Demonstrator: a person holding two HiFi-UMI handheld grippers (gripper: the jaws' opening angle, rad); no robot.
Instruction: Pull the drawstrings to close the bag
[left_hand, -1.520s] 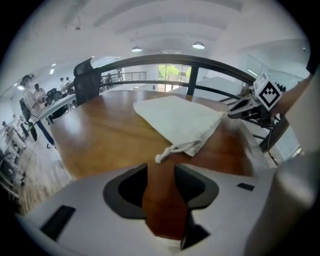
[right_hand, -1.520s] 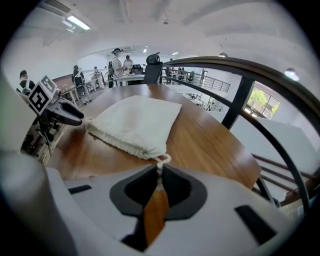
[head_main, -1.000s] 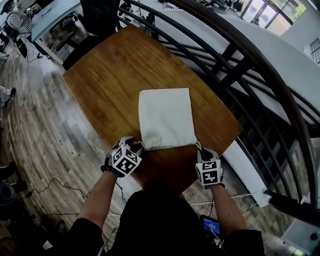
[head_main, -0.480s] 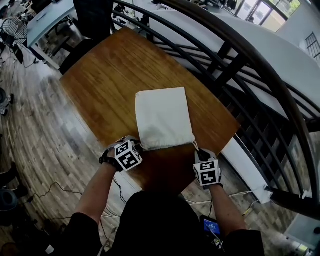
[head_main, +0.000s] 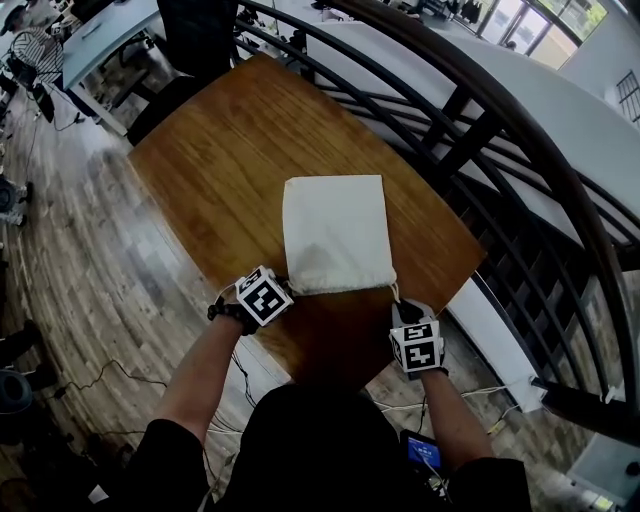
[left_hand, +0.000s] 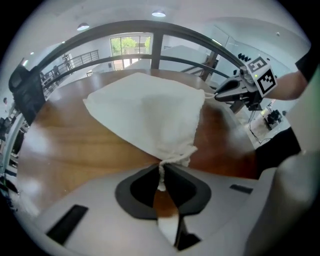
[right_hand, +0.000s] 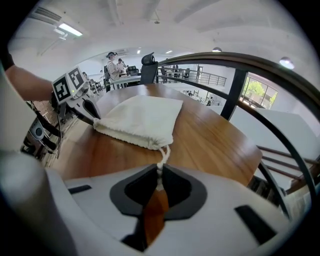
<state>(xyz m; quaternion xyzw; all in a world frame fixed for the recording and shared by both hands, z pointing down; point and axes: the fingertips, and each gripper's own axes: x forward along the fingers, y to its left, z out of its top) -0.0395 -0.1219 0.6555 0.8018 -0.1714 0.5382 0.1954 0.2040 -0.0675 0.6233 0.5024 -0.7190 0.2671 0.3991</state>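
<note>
So the bag (head_main: 335, 235) is a plain cream cloth pouch, lying flat on the wooden bench (head_main: 220, 140) with its puckered mouth edge facing the person. The tongs sit right at its two near corners, one on each side. The left tongs (left_hand: 161, 171) are closing on the left drawstring (left_hand: 161, 178), already pinching it. The right tongs (right_hand: 160, 174) are clamped on the right drawstring (right_hand: 163, 156), which runs short to the bag.

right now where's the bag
Head view: the bag lies flat in the table's middle, mouth toward the near edge, railing to its right.
</note>
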